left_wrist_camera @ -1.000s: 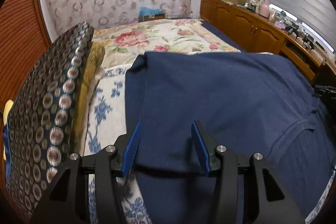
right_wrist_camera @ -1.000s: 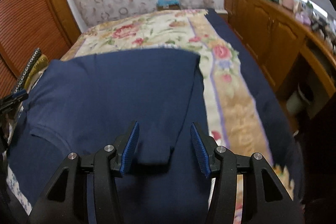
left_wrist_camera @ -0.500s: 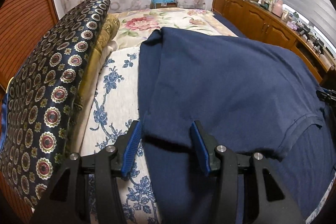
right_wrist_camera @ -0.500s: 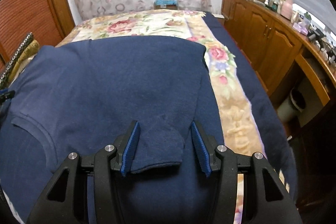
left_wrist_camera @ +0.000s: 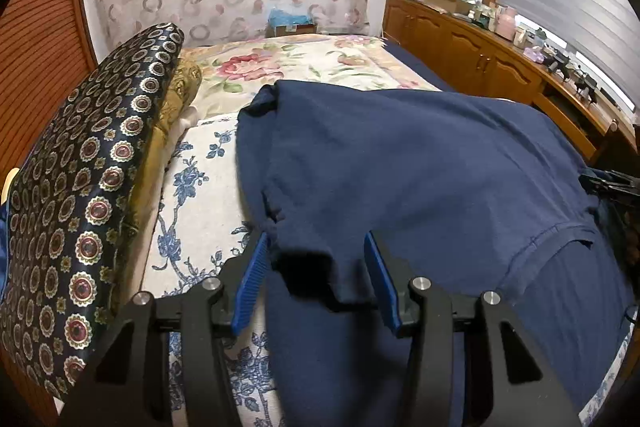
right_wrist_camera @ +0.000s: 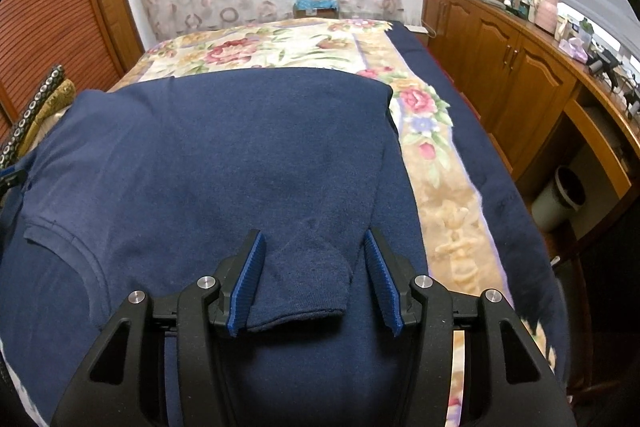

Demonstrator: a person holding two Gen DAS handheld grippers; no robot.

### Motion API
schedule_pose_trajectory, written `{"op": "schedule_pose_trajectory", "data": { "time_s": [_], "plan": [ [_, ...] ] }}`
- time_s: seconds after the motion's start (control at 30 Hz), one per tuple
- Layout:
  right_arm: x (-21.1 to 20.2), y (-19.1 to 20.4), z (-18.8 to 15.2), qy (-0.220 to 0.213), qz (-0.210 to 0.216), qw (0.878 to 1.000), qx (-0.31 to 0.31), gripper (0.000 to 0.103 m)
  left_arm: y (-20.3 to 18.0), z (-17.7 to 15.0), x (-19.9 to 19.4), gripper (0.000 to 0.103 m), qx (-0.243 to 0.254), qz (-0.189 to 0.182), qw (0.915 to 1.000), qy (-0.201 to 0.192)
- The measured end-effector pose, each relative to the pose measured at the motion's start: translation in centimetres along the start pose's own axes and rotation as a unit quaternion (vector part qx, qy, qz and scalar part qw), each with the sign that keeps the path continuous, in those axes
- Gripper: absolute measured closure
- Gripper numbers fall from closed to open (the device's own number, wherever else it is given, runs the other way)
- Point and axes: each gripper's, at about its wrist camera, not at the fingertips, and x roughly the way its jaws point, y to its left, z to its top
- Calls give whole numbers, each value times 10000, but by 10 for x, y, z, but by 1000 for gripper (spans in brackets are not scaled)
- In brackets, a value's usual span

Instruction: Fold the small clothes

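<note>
One garment is under work: a navy shirt lying on the bed, spread across the floral cover. Its far part appears doubled back toward the near side, so a first fold looks to be under way, not finished; the near layer lies under it and the collar seam shows toward the middle. Judged from this, the sides and at least one more lengthwise fold remain. No finished, stacked clothes are visible.

Left gripper: jaws roughly half apart. A dark corner of the shirt sits between them, close to the left pad; the right pad stands clear of the cloth. Whether the corner is pinched or merely lying there cannot be told.

Right gripper: jaws likewise half apart. A sleeve end lies between them, touching or nearly touching the left pad, with a plain gap at the right pad. No firm clamp is evident; grip cannot be confirmed.

A patterned cushion stands beside the shirt at the left edge of the bed, not touching the work.
</note>
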Motion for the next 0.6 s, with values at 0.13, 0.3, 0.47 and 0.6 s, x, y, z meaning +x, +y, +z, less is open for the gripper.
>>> {"op": "schedule_pose_trajectory", "data": {
  "time_s": [0.13, 0.3, 0.47, 0.6],
  "plan": [
    [0, 0, 0, -1, 2, 10000, 2, 50, -2, 2, -3, 58, -1, -48, 10000, -77],
    [0, -1, 0, -2, 5, 10000, 2, 50, -5, 0, -8, 60, 72, -24, 10000, -51],
    [0, -1, 0, -3, 5, 10000, 1, 50, -11, -11, -12, 60, 147, -63, 9998, 115],
    [0, -1, -1, -4, 8, 10000, 3, 50, -7, -18, -5, 60, 17, -31, 9996, 286]
  ]
}}
